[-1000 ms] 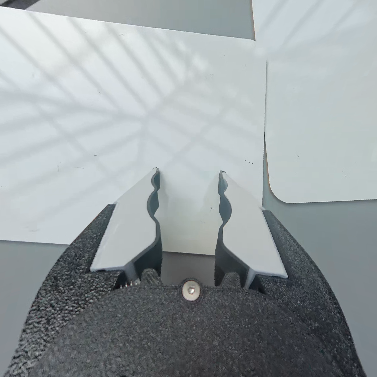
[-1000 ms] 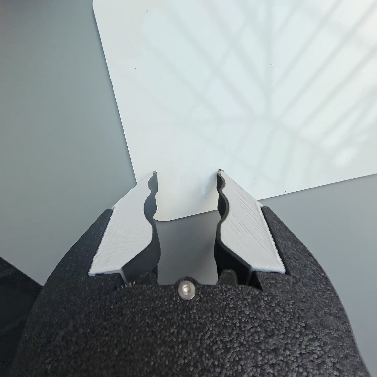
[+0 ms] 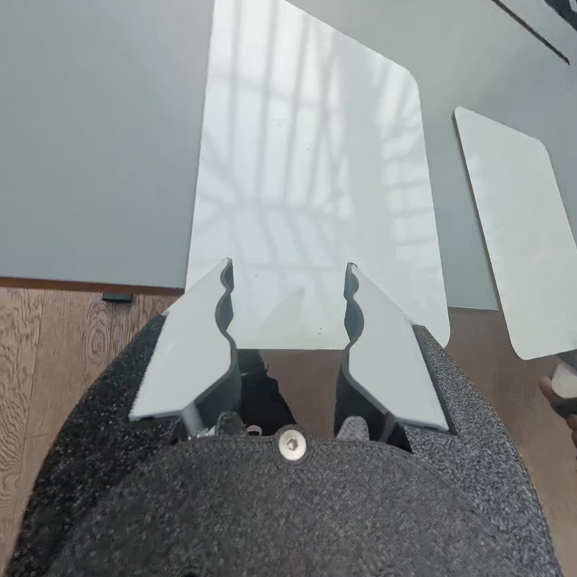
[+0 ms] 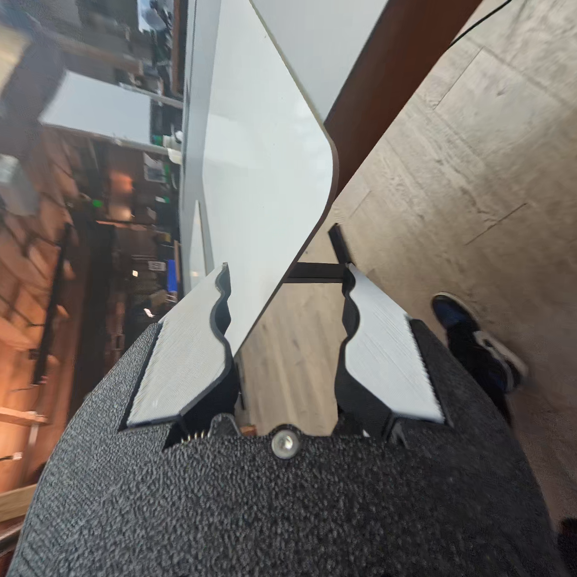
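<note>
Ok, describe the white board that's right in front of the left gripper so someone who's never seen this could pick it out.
Start at the grey table, whose near edge meets the wood floor. The large white board lies on it and sticks out past that edge, between the left gripper's open fingers. The smaller white board lies to its right, apart from it.

L gripper [image 3: 290,265], R gripper [image 4: 287,268]: jaws apart

- The right gripper [image 4: 288,268] has its jaws spread wide, with nothing clamped.
- A white board [image 4: 268,193] runs from 12 o'clock down between the jaws, close against the left finger [image 4: 187,349].
- A wood floor [image 4: 452,175] fills 2 o'clock.
- A shoe [image 4: 477,340] is at 4 o'clock.
</note>
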The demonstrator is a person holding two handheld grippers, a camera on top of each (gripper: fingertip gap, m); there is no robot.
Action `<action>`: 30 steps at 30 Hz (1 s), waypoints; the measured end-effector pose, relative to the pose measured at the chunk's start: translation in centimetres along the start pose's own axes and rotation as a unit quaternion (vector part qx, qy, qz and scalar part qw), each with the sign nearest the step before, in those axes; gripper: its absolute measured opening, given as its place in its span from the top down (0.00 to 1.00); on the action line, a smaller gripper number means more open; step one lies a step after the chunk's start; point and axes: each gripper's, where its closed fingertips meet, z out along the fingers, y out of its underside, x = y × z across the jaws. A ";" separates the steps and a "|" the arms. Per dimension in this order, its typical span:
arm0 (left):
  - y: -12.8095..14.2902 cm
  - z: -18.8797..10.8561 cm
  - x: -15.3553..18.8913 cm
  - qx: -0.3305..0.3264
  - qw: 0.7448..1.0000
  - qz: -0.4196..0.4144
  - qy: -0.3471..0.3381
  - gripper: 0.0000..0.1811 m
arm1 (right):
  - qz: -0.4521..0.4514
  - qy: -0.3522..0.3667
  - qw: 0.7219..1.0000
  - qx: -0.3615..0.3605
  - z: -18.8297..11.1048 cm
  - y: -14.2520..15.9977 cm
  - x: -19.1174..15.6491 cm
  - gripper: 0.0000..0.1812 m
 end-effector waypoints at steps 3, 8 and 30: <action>0.9 -1.4 -2.1 0.049 0.995 -0.084 -0.016 0.70 | 0.094 -0.095 0.991 0.023 2.0 0.6 -2.2 0.84; -0.7 -2.4 -3.7 0.081 0.990 -0.112 -0.015 0.64 | 0.134 -0.121 0.983 0.044 0.2 -0.2 -1.7 0.98; 4.1 0.0 2.0 -0.024 0.982 -0.151 0.110 0.88 | 0.092 -0.203 0.974 0.028 -8.2 -0.6 -11.3 0.97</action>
